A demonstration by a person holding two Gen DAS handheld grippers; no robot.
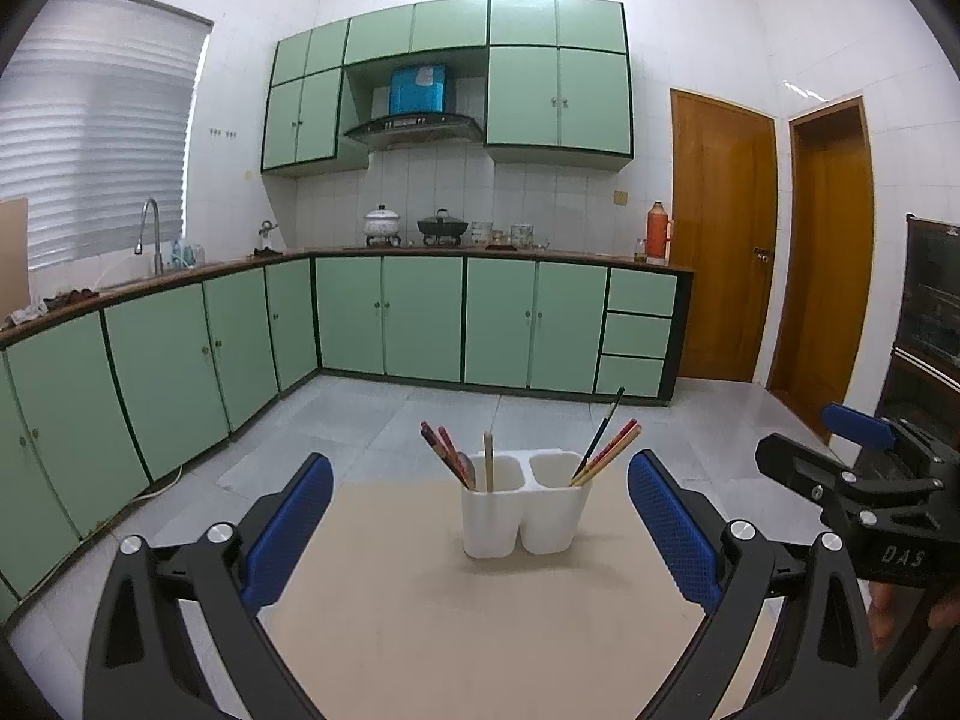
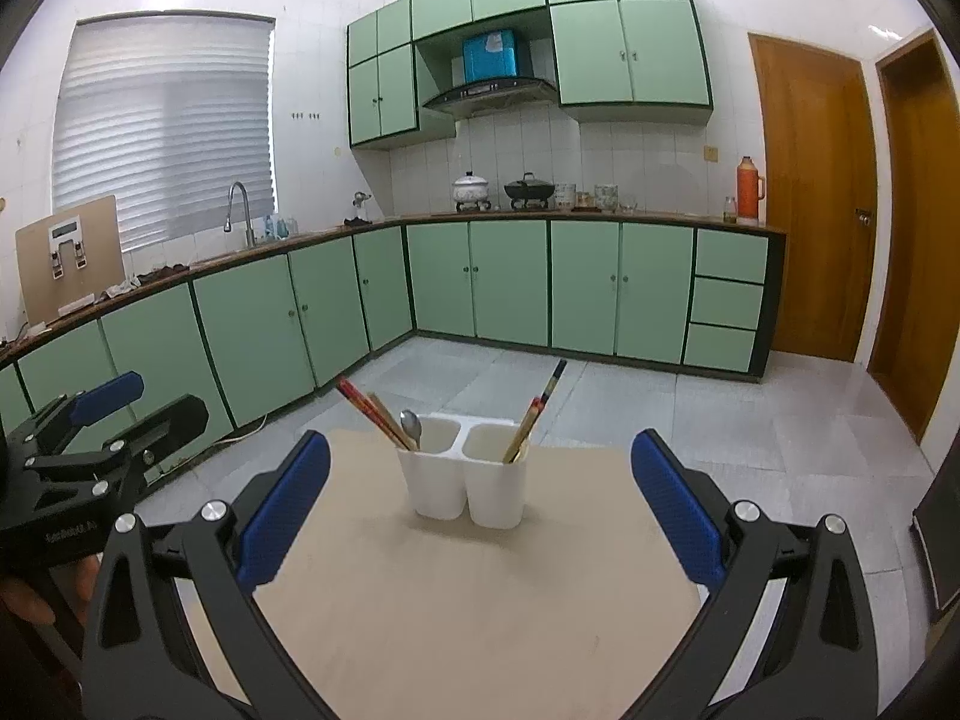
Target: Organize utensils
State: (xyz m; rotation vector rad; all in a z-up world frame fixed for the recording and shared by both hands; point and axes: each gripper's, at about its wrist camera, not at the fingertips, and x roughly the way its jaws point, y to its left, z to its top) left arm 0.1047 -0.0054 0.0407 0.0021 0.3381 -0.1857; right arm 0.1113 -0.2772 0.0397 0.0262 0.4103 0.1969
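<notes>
A white two-compartment utensil holder [image 1: 523, 507] [image 2: 465, 483] stands upright on a beige table [image 1: 480, 630] [image 2: 480, 600]. Its left compartment holds red chopsticks [image 1: 443, 450] [image 2: 366, 411], a pale wooden stick [image 1: 488, 459] and a metal spoon [image 2: 411, 425]. Its right compartment holds a dark chopstick [image 1: 603, 429] [image 2: 551, 384] and red and tan chopsticks [image 1: 612, 447] [image 2: 522, 435]. My left gripper [image 1: 480, 480] is open and empty, short of the holder. My right gripper [image 2: 480, 462] is open and empty, also short of it. Each gripper shows in the other's view, at the right edge [image 1: 864, 474] and at the left edge [image 2: 96, 438].
The table stands on a grey tiled floor [image 1: 372, 420]. Green base cabinets [image 1: 420, 318] with a counter run along the left and back walls. Wooden doors [image 1: 726, 240] are at the right. A dark cabinet [image 1: 930, 324] stands at the far right.
</notes>
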